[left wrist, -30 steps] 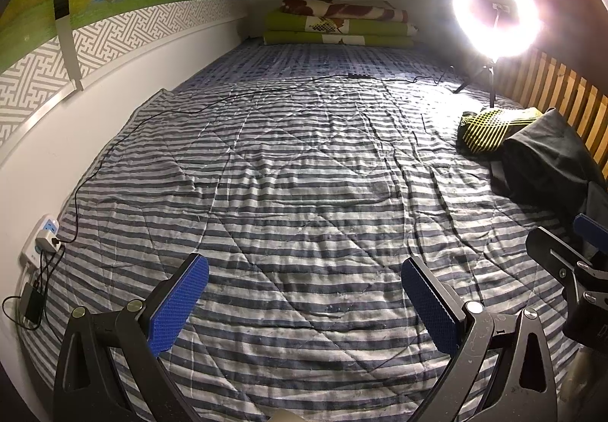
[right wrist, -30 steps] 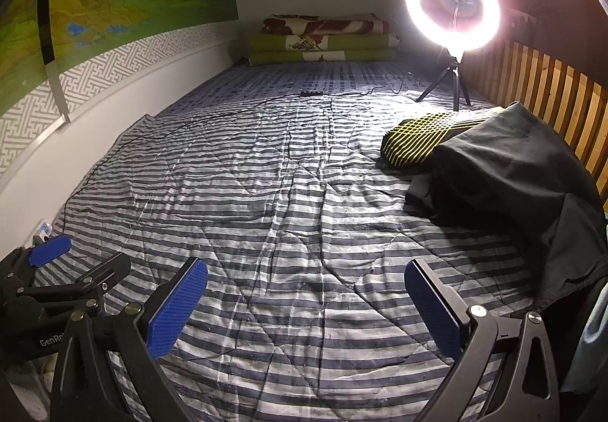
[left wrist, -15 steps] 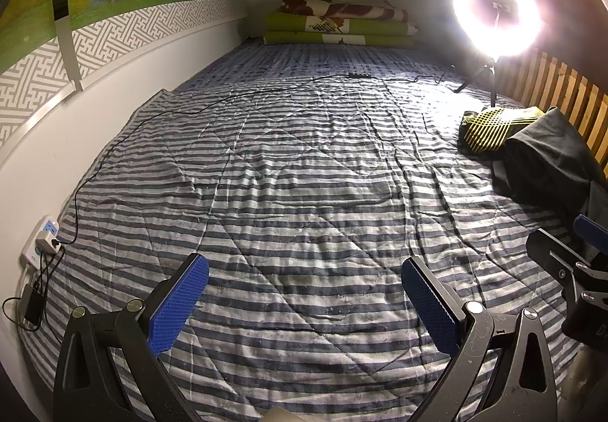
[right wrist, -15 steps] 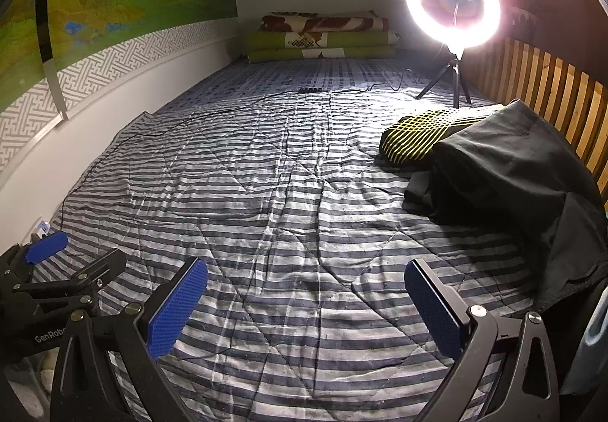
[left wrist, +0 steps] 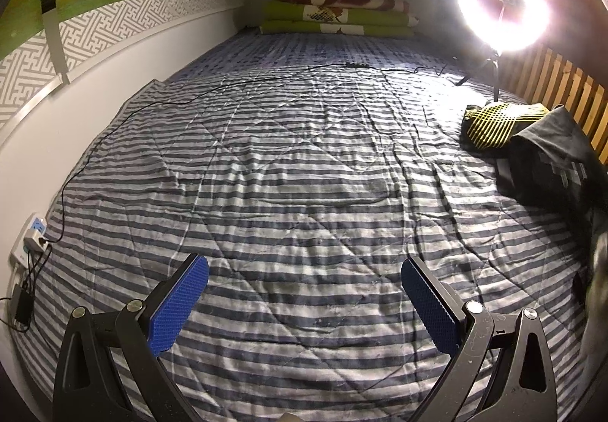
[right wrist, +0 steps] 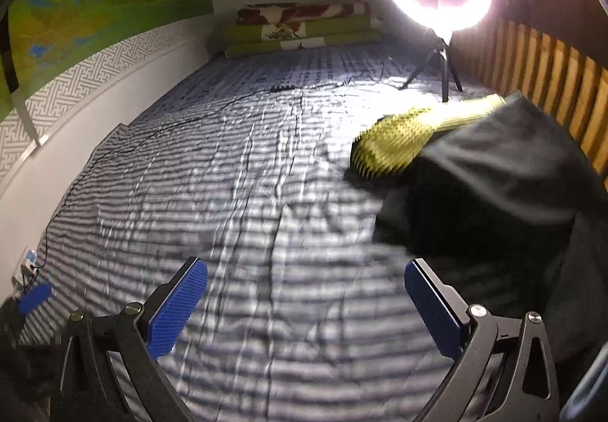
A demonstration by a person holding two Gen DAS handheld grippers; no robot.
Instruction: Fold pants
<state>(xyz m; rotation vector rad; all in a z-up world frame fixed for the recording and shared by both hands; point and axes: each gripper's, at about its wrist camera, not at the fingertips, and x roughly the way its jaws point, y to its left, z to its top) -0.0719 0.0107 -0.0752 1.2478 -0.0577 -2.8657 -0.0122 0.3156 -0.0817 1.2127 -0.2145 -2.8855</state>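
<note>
Two wide-open, empty tools (left wrist: 302, 279) (right wrist: 304, 283) with ribbed blue pads over striped quilt (left wrist: 304, 175), crumpled black pants (right wrist: 494, 201) rightward.

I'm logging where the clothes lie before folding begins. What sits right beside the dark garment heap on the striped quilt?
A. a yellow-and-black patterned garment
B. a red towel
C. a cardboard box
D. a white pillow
A: the yellow-and-black patterned garment lies against the far edge of the dark garment heap on the striped quilt, near the ring light.
</note>
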